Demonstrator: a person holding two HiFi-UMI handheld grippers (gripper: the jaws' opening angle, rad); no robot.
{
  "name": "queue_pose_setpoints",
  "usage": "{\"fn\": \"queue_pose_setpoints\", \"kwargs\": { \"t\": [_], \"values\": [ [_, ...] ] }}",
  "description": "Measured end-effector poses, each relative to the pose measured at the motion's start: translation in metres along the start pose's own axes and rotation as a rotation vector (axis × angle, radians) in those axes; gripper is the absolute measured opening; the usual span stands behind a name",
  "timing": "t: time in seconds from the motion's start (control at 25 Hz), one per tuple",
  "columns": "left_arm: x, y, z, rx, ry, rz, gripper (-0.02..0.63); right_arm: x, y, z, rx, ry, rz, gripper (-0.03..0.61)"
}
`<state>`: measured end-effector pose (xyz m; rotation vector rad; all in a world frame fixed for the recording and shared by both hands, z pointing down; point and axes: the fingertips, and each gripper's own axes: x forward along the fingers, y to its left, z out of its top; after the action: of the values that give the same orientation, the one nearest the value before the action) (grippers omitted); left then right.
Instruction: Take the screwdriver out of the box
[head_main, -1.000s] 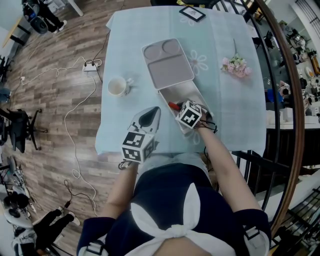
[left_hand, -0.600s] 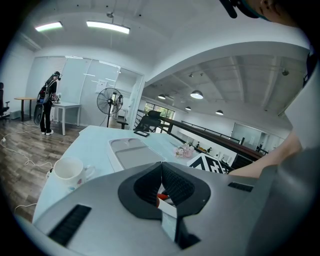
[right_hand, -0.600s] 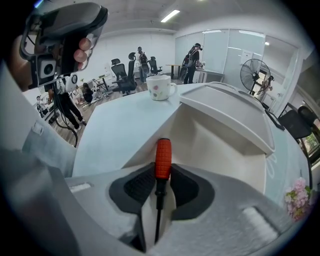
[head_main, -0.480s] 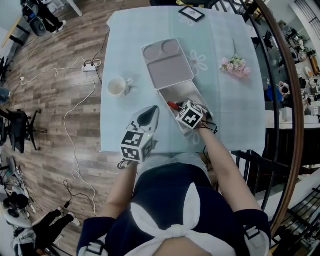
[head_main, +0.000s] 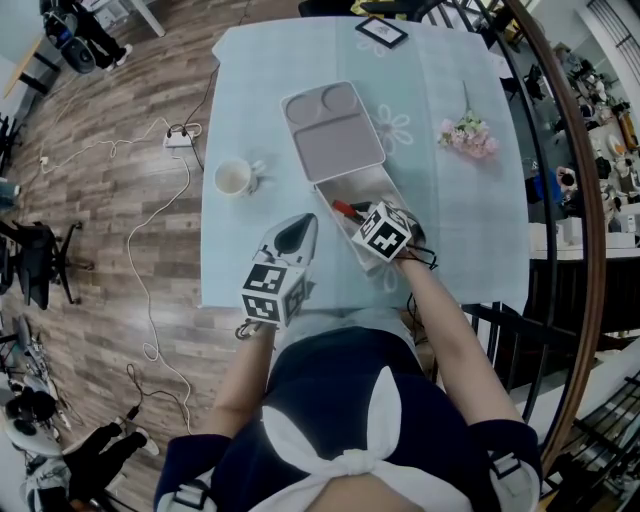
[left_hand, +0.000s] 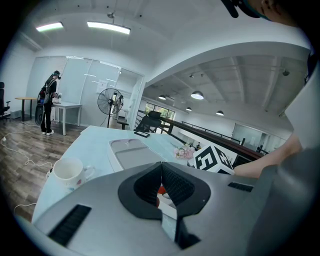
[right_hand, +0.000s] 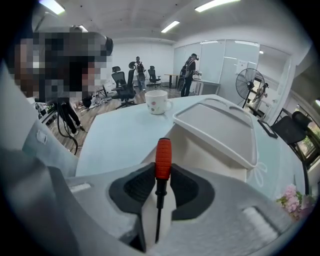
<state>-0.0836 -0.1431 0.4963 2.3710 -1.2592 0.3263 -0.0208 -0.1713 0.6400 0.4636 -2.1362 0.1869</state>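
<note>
Screwdriver (right_hand: 162, 160): I held it by the lower end of its red handle, which pointed outward while the shaft ran back between the jaws.
Location: it sat over the open box (head_main: 372, 188), toward the end nearest me. I could not tell whether it was clear of the rim.
Right gripper (right_hand: 161, 176): clamped on the screwdriver.
Left gripper (left_hand: 161, 172): jaws pressed together on nothing. It was parked at the near table (head_main: 450, 210) edge, just beside the box.
Done: the lid (head_main: 333, 130) lay flat beyond the box, and the tool was gripped.
Remaining: in my judgement, carrying it clear of the box.
Views: only the right gripper view showed the grip. Only the head view showed the tool over the box. The left gripper view gave a red spot past its closed jaws.
</note>
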Motion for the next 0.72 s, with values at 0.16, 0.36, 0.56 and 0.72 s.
{"fn": "queue_pose_setpoints", "kwargs": {
  "t": [0.16, 0.36, 0.56, 0.72],
  "values": [
    [0.002, 0.000, 0.002, 0.002, -0.001, -0.003, 0.017, -0.007, -0.003, 0.006, 0.001, -0.024, -0.010, 0.089],
    [0.002, 0.001, 0.001, 0.003, 0.000, -0.002, 0.017, -0.018, -0.005, 0.014, 0.001, -0.065, -0.027, 0.089],
    [0.002, 0.003, -0.001, 0.000, 0.005, 0.001, 0.017, -0.026, -0.006, 0.018, 0.003, -0.090, -0.034, 0.091],
    [0.003, 0.002, 0.002, -0.001, 0.001, 0.005, 0.017, -0.034, -0.004, 0.022, 0.013, -0.124, -0.044, 0.091]
  ]
}}
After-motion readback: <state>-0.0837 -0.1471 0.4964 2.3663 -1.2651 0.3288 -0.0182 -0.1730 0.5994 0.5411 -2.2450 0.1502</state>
